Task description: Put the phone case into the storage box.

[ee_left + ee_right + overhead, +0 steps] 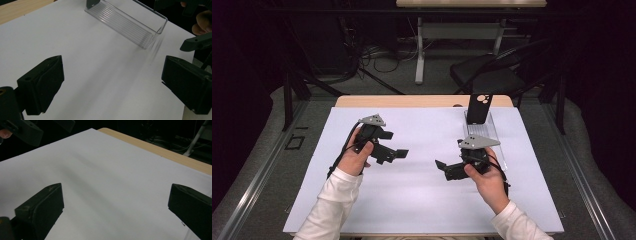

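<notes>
A black phone (479, 107) stands upright at the far end of a clear plastic tray (486, 131) on the right of the white sheet (422, 195). The left gripper view shows that ribbed tray (130, 22) ahead, with the phone's bottom edge (92, 3) at its far end. My left gripper (394, 144) is held left of centre, pointing right, open (112, 72) and holding nothing. Right of centre, my right gripper (451, 155) points left just in front of the tray, and it is open (116, 195) over bare sheet. The two grippers face each other a short gap apart.
The sheet covers a wooden table (412, 101) whose far edge shows beyond it. Behind the table are a black chair (492, 72), a desk leg (419, 55) and floor cables. The other hand's gripper (197, 42) shows at the left gripper view's upper right.
</notes>
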Motion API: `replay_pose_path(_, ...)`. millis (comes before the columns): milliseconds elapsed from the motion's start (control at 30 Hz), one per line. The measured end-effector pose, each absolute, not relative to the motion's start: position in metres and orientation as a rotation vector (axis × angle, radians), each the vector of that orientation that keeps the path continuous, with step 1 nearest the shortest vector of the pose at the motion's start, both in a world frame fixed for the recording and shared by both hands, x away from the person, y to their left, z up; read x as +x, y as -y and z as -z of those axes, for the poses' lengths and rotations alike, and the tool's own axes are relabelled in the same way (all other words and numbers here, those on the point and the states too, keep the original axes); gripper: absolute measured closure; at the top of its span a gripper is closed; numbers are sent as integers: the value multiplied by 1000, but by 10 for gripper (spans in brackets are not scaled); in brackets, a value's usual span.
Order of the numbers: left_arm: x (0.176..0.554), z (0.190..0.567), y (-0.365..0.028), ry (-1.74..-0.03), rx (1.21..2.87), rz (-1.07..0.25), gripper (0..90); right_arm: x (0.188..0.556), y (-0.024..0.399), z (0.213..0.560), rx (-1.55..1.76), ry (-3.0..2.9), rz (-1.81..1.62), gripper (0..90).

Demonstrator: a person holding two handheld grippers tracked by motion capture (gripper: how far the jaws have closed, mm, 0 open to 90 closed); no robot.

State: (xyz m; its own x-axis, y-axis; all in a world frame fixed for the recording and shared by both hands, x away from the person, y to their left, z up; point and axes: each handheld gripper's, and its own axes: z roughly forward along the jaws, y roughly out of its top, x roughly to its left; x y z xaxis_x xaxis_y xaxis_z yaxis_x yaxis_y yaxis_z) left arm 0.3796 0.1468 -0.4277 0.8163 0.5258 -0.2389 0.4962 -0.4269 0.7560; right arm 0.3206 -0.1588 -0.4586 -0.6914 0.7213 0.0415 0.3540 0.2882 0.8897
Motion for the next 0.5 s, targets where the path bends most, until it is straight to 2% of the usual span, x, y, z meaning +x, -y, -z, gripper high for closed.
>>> replay_pose_path(500,378,426,-147,-736,2097,-46,46,305,158,493,988,-2172,-1376,0)
